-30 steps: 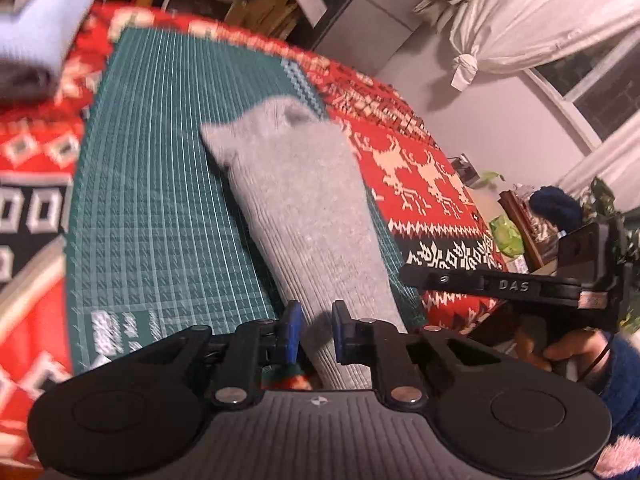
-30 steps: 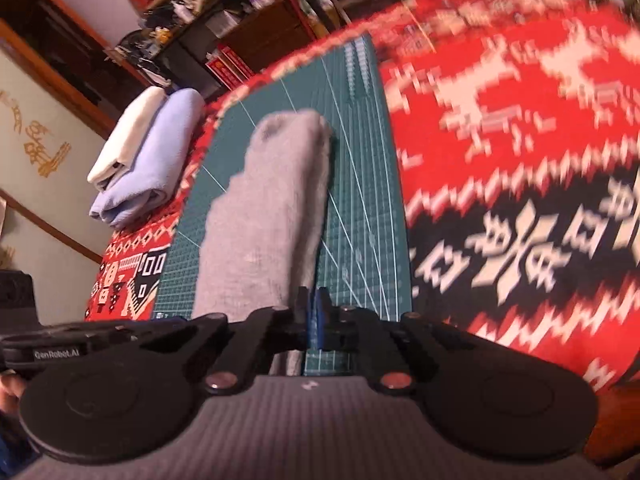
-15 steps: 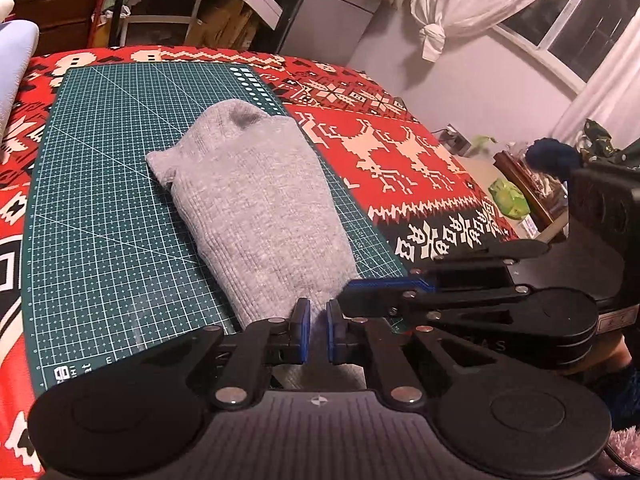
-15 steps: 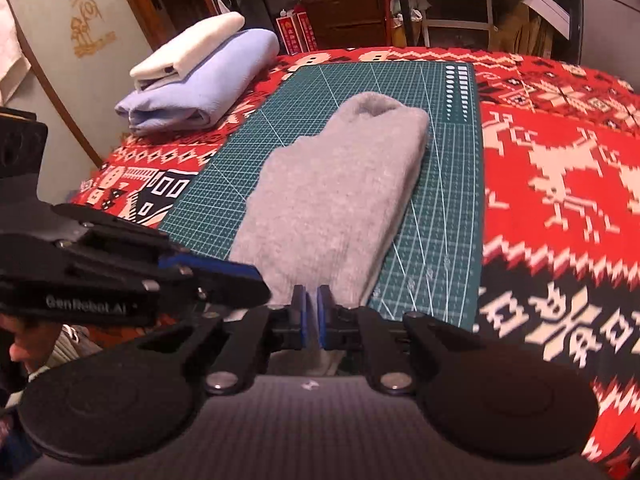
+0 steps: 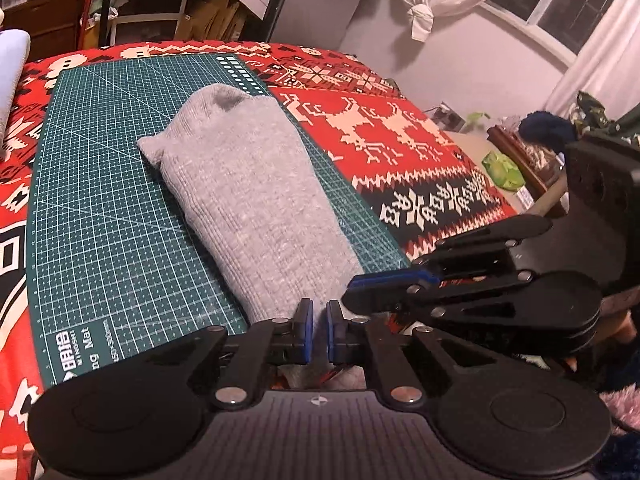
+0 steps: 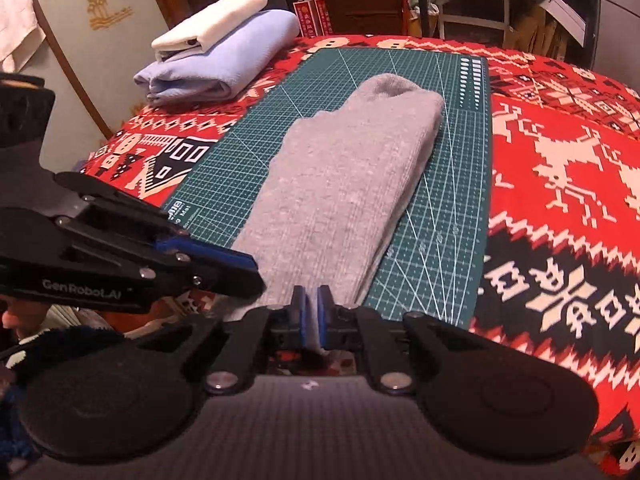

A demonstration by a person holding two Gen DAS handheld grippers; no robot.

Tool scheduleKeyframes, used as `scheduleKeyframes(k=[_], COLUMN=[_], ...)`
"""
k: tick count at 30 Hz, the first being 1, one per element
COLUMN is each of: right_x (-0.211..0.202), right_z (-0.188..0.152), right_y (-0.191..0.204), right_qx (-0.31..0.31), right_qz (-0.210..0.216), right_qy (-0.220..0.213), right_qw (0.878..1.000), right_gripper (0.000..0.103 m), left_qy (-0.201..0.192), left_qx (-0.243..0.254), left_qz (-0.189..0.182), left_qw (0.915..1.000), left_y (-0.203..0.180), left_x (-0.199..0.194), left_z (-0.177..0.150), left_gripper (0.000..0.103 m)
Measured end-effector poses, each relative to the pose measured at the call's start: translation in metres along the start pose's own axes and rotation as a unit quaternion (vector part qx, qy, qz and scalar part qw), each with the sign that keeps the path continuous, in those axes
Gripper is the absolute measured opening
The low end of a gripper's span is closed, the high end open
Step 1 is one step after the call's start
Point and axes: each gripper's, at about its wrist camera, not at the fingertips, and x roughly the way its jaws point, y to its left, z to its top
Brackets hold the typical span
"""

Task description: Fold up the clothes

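A grey knitted garment (image 5: 248,200) (image 6: 340,192), folded into a long strip, lies on a green cutting mat (image 5: 100,200) (image 6: 448,200). My left gripper (image 5: 319,332) pinches the strip's near end, with grey cloth squeezed between its blue pads. Right beside it, my right gripper (image 6: 311,320) is shut on the same near edge, pale fabric showing in its narrow gap. Each gripper shows in the other's view: the right gripper (image 5: 352,288) points in from the right, and the left gripper (image 6: 256,272) from the left.
A red patterned blanket (image 5: 380,128) (image 6: 560,160) covers the surface under the mat. A folded white cloth (image 6: 208,20) rests on a folded lavender one (image 6: 232,64) at the far left. Shelves and boxes stand behind. A low side table (image 5: 500,164) stands to the right.
Both views have rolled to level. The left jaws have narrowed onto the grey cloth. The two grippers have come together side by side at the garment's near end.
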Motion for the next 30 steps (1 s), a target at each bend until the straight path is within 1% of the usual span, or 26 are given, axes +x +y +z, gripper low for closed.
scheduleKeyframes(k=[3,7,11,12,13,14,15,17,19,21,22,23,24,25,26,28,30], right_x=[-0.006,-0.019,-0.036,-0.04,-0.043,-0.045,-0.047,-0.049,-0.051,-0.055,-0.057,-0.061,-0.065,-0.068,-0.071,-0.071,-0.067], right_z=[-0.002,0.0,0.013,0.017,0.022,0.027,0.032,0.041,0.049,0.057,0.061,0.064,0.068,0.071,0.073,0.078,0.08], right_y=[0.001,0.002,0.004,0.005,0.006,0.007,0.007,0.007,0.005,0.006,0.006,0.007,0.008,0.009,0.01,0.011,0.007], right_qx=[0.003,0.013,0.028,0.034,0.037,0.041,0.046,0.061,0.079,0.092,0.095,0.097,0.096,0.094,0.09,0.084,0.087], right_qz=[-0.001,-0.001,-0.003,-0.003,-0.009,-0.016,-0.022,-0.031,-0.034,-0.045,-0.055,-0.063,-0.07,-0.076,-0.082,-0.09,-0.069], right_qy=[-0.003,-0.027,-0.054,-0.058,-0.059,-0.061,-0.061,-0.055,-0.047,-0.043,-0.044,-0.048,-0.054,-0.059,-0.063,-0.071,-0.076], right_qw=[1.0,1.0,0.998,0.998,0.997,0.997,0.997,0.996,0.995,0.994,0.993,0.992,0.992,0.991,0.991,0.99,0.991], right_gripper=[0.007,0.008,0.013,0.016,0.019,0.028,0.033,0.036,0.048,0.072,0.078,0.087,0.092,0.093,0.098,0.099,0.099], left_qy=[0.002,-0.016,-0.039,-0.044,-0.049,-0.054,-0.057,-0.064,-0.067,-0.066,-0.066,-0.065,-0.066,-0.068,-0.072,-0.08,-0.087], left_qx=[-0.001,-0.011,-0.041,-0.049,-0.056,-0.063,-0.068,-0.074,-0.076,-0.081,-0.085,-0.09,-0.095,-0.101,-0.106,-0.111,-0.109], left_qz=[0.004,0.002,-0.002,-0.001,0.001,0.005,0.008,0.015,0.026,0.039,0.044,0.048,0.051,0.056,0.059,0.065,0.069], left_qw=[1.0,0.9998,0.9984,0.9978,0.9973,0.9966,0.996,0.9951,0.9945,0.9937,0.9932,0.9927,0.9921,0.991,0.99,0.9885,0.9878], left_y=[-0.003,-0.002,0.002,0.003,0.004,0.005,0.006,0.007,0.009,0.011,0.013,0.014,0.016,0.017,0.018,0.02,0.02], left_x=[-0.003,-0.014,-0.026,-0.029,-0.032,-0.034,-0.037,-0.043,-0.048,-0.051,-0.053,-0.054,-0.055,-0.056,-0.057,-0.058,-0.056], left_z=[-0.003,0.0,0.009,0.012,0.015,0.018,0.021,0.025,0.029,0.033,0.034,0.035,0.036,0.036,0.037,0.039,0.042], left_gripper=[0.008,0.008,0.008,0.008,0.009,0.012,0.016,0.031,0.035,0.04,0.04,0.043,0.045,0.05,0.053,0.054,0.052])
